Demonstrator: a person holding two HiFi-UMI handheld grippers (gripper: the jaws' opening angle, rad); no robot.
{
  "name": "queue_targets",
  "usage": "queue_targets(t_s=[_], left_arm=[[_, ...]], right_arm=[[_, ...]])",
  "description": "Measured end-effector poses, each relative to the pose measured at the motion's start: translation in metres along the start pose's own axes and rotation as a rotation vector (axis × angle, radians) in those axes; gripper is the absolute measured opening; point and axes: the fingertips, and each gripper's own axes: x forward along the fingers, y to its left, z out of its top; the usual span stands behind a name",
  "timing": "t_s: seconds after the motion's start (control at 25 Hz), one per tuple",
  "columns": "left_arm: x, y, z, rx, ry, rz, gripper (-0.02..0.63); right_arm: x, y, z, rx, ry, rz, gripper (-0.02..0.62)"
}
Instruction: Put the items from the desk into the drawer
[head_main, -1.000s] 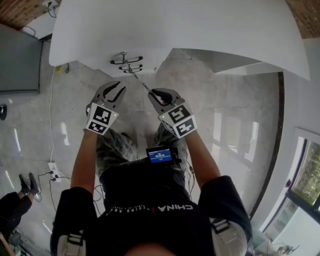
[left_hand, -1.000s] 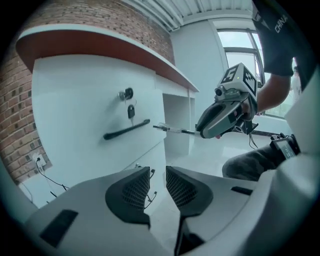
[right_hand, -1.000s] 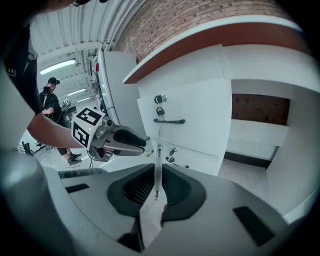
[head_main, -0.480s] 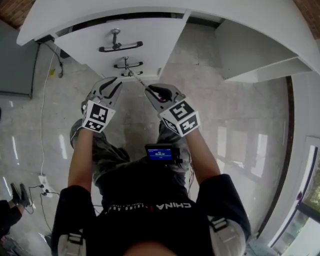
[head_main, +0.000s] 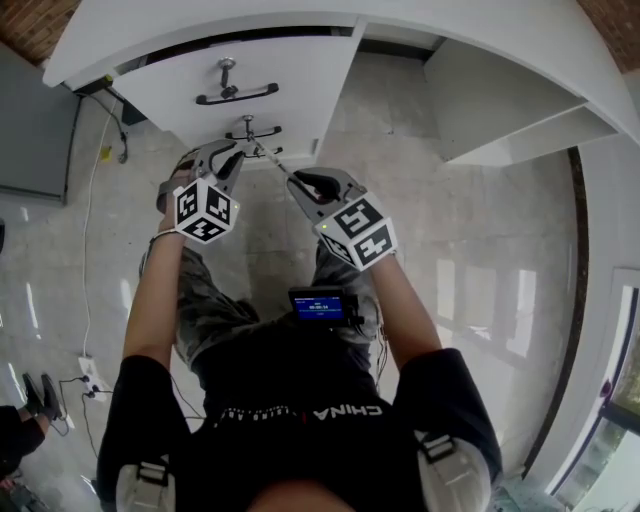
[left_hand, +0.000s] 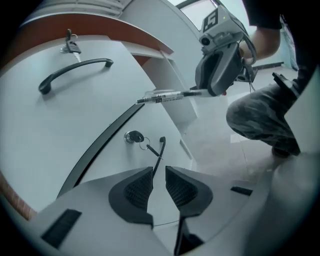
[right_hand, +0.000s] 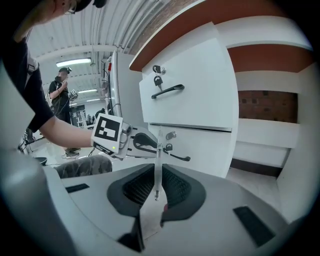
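2 drawers face me, both shut: the upper drawer (right_hand: 192, 87) and the lower drawer (right_hand: 210, 150), each with a key in its lock. I'm crouched in front of them.

My right hand-held gripper (right_hand: 157, 176) is clamped on the pen (right_hand: 158, 155), a clear one that sticks out forward between the pads. It's up in the air just beside the lower drawer front, not in any drawer yet. From the left gripper view the same pen (left_hand: 167, 96) points at the seam between the 2 fronts.

My left hand-held gripper (left_hand: 159, 172) has its jaws a narrow gap apart. The lower drawer handle (left_hand: 160, 149) runs down into that gap at the tips. I don't see the pads pressing on it, so I read it as not gripped yet.

Step in hand, as I judge it: getting the lower drawer open, with 1 item ready to go in.

Next move calls for closing the left jaws on the handle and pulling straight out toward me. Pen has to stay clear of the front while it slides, then go over the opening and get released. Risk: pen tip catching the seam.
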Motion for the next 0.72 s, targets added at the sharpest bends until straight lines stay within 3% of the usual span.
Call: queue_targets(t_s=[0.24, 0.72], left_arm=[[0.024, 0.006, -0.007, 0.181, 0.11, -0.009, 0.083], [0.04, 0.005, -0.014, 0.37, 0.188, 0.014, 0.034]], right_arm=[[-0.013, 0.004, 0.011, 0.017, -0.042, 0.015, 0.054], [-0.015, -0.001, 0.007, 0.037, -0.042, 0.0, 0.054]])
